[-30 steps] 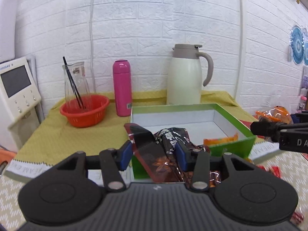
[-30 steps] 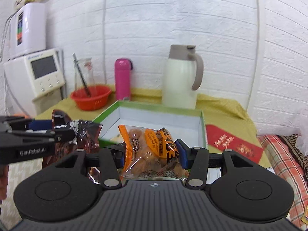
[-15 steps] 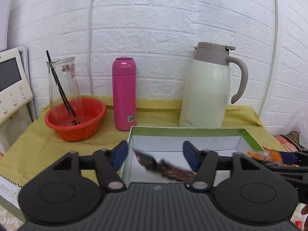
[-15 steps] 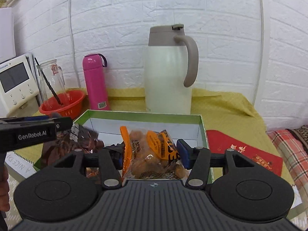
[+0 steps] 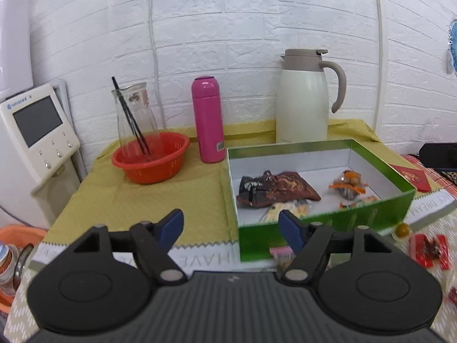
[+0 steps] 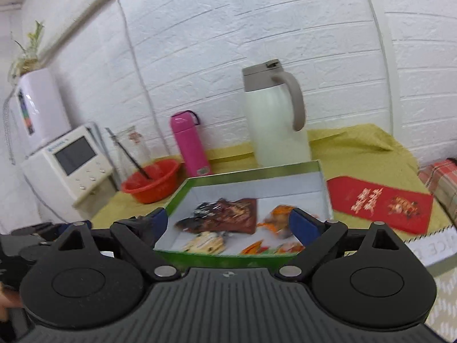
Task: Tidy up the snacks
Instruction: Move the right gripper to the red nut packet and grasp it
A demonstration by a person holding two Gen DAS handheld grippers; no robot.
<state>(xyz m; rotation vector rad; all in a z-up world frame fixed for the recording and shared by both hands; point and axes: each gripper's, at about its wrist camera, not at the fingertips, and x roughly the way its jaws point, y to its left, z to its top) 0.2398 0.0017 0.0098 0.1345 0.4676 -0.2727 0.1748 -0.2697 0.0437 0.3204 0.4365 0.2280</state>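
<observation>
Tabletop box point(image 5: 322, 220): snacks point(image 5: 275, 190) beyond gripper point(image 5: 232, 227).

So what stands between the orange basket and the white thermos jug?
In the left wrist view, only the pink bottle stands between the orange basket and the white thermos jug, on the yellow cloth.

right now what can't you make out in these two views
- Left wrist view: the pink item in front of the green box is half hidden by the left gripper.
- Right wrist view: motion blur smears the orange snack bag; the right gripper covers the box's front wall.
- Both views: print on the dark brown snack packet is too small to read.
</observation>
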